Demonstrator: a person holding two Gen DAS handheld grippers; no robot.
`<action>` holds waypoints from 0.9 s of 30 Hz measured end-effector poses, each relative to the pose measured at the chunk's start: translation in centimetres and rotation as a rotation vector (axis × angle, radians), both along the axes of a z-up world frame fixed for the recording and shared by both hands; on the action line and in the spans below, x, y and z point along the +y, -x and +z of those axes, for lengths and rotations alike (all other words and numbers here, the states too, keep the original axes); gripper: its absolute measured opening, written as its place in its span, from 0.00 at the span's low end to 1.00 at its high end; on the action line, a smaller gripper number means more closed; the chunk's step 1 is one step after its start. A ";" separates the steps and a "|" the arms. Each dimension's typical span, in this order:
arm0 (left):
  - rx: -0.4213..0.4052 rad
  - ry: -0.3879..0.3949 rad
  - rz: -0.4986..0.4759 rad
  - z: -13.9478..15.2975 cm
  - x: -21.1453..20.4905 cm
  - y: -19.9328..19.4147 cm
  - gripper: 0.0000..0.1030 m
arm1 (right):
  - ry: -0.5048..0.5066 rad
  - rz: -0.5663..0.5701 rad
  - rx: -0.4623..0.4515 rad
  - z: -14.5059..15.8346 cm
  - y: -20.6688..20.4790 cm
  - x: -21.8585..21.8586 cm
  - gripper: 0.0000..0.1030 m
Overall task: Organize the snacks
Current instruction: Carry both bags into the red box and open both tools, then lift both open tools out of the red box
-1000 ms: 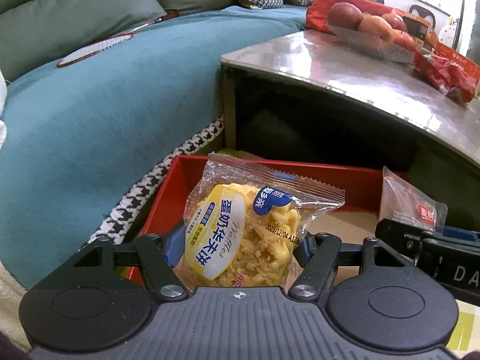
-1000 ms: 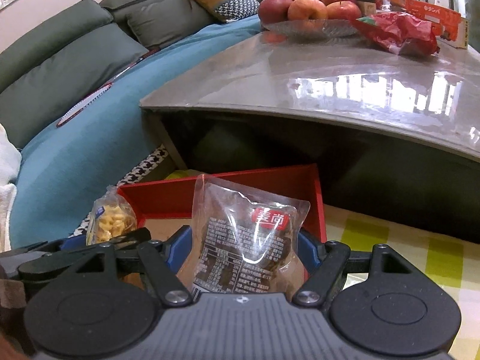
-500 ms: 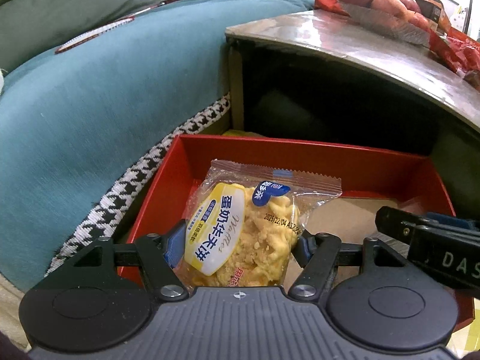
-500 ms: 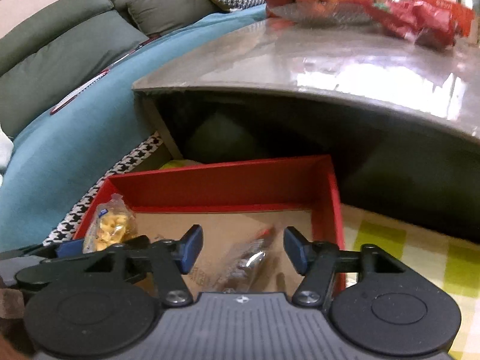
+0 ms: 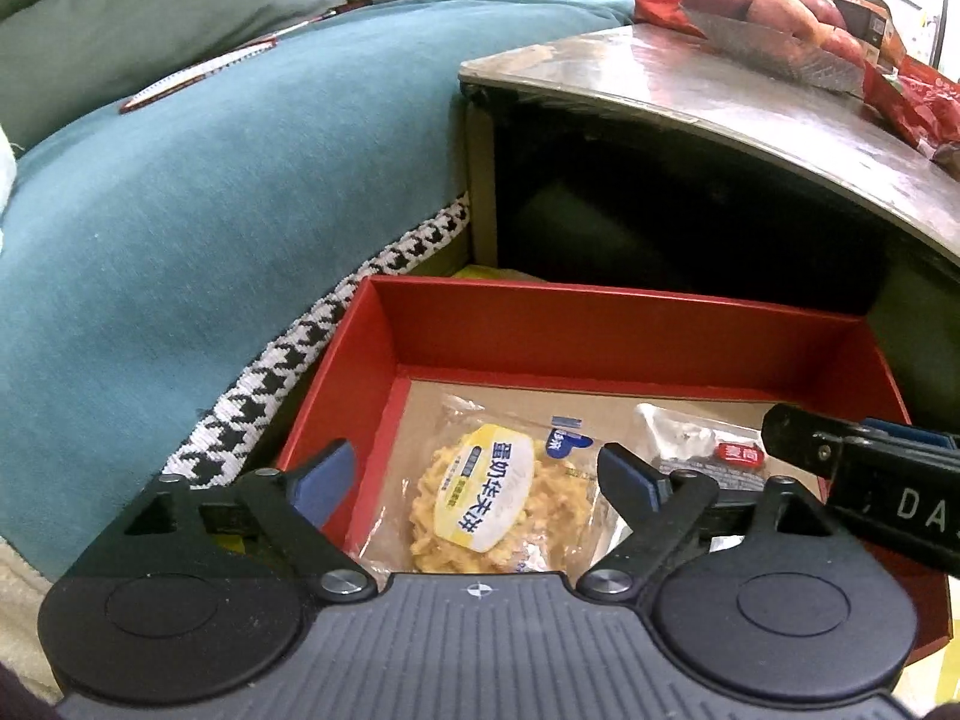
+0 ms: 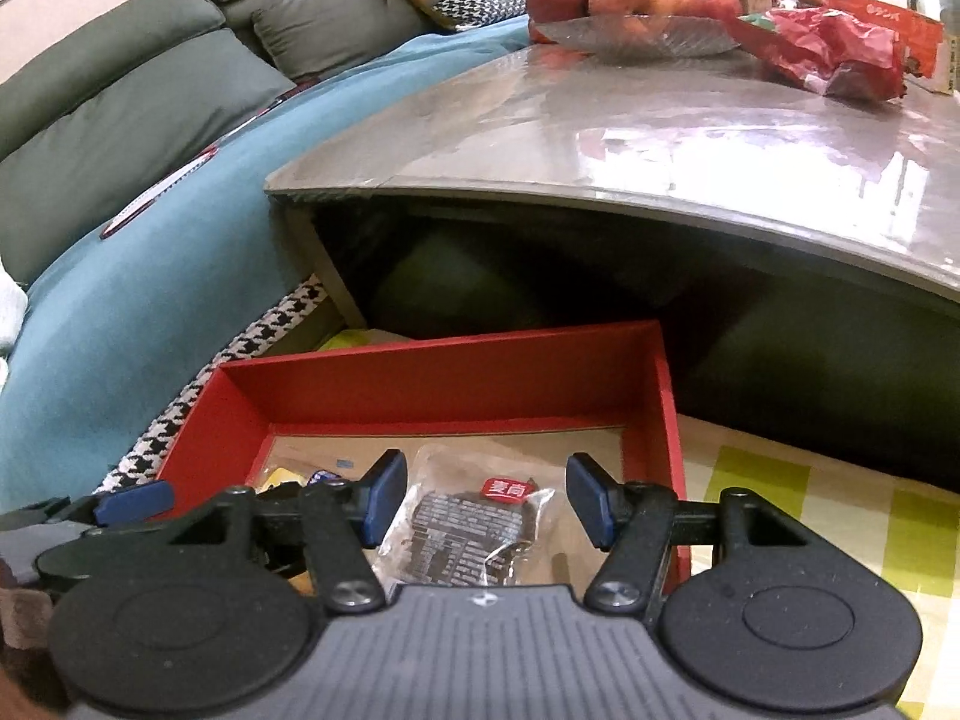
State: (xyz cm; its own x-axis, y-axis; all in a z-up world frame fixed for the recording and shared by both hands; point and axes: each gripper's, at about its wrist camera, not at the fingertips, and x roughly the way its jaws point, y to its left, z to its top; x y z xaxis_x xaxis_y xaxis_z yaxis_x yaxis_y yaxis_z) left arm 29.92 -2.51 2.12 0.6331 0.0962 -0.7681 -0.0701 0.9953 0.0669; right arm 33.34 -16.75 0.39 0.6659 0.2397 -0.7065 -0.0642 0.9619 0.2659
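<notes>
A red box [image 5: 600, 324] with a brown cardboard floor sits on the floor by the sofa. A yellow waffle-snack packet [image 5: 486, 501] lies flat in it, below my open left gripper [image 5: 474, 474]. A clear packet with a red label [image 6: 480, 525] lies beside it, under my open right gripper [image 6: 480, 495]; it also shows in the left wrist view [image 5: 702, 450]. The right gripper's body [image 5: 870, 480] crosses the left view's right side. Both grippers hover just above the box, empty.
A low table with a glossy grey top [image 6: 660, 120] overhangs behind the box; it carries a glass bowl of apples [image 6: 630, 6] and red snack bags [image 6: 834, 54]. A teal sofa [image 5: 210, 180] stands left. A yellow-green checked mat [image 6: 810, 510] lies right.
My left gripper opened and the waffle packet dropped flat into the box. My right gripper had released its clear packet half a second earlier; both grippers sit slightly higher over the box.
</notes>
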 end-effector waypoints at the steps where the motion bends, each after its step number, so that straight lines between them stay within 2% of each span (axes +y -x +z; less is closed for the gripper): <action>1: 0.000 0.001 0.000 0.1 0.0 0.1 0.89 | 0.000 -0.001 0.000 0.1 0.1 0.0 0.61; 9: -0.033 0.009 0.007 1.6 0.2 1.2 0.93 | -0.012 -0.009 -0.017 1.5 0.9 -0.2 0.62; 18: -0.045 0.015 0.020 2.6 0.6 2.8 0.94 | 0.040 0.006 -0.023 2.4 2.8 0.2 0.67; 27: -0.057 -0.007 0.011 3.4 1.0 5.2 0.95 | 0.050 0.020 -0.020 3.1 5.4 0.4 0.68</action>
State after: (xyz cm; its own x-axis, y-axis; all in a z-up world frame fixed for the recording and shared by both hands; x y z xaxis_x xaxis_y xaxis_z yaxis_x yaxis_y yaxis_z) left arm 24.75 -1.48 5.51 0.6745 0.1084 -0.7303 -0.0847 0.9940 0.0693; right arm 27.93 -16.36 3.48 0.6755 0.2182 -0.7043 -0.0885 0.9723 0.2164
